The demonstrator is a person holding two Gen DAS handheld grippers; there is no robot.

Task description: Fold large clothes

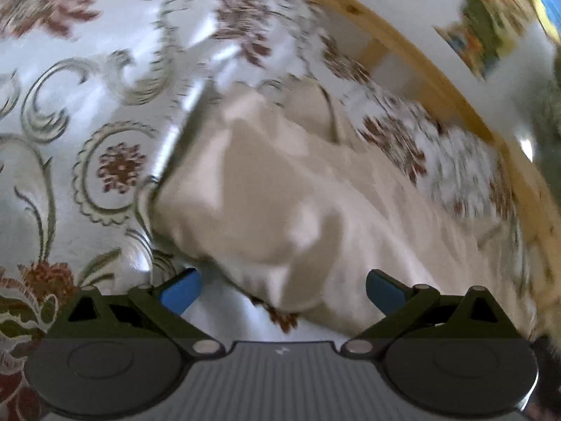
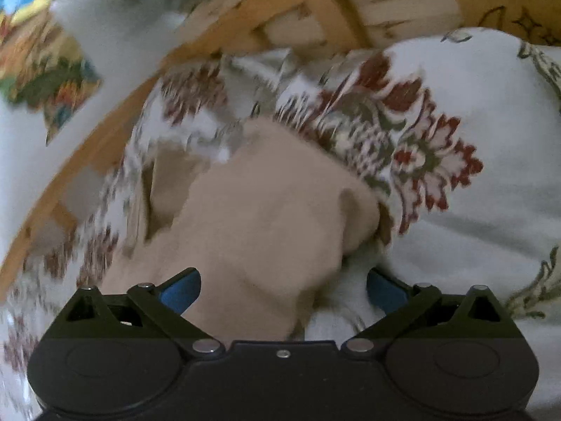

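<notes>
A beige garment (image 1: 280,193) lies bunched on a white bedspread with red and green flowers (image 1: 70,105). My left gripper (image 1: 283,293) is open, its blue fingertips (image 1: 180,293) wide apart just short of the garment's near folded edge. In the right wrist view the same beige garment (image 2: 266,217) lies in a heap on the flowered bedspread (image 2: 473,182). My right gripper (image 2: 283,291) is open, and the cloth's near edge lies between its blue fingertips (image 2: 384,293). Both views are blurred by motion.
A wooden bed frame (image 1: 403,45) runs along the far edge of the bedspread, and it shows as slats in the right wrist view (image 2: 280,3). A colourful patterned cloth (image 1: 491,28) lies beyond the frame, seen also in the right wrist view (image 2: 45,70).
</notes>
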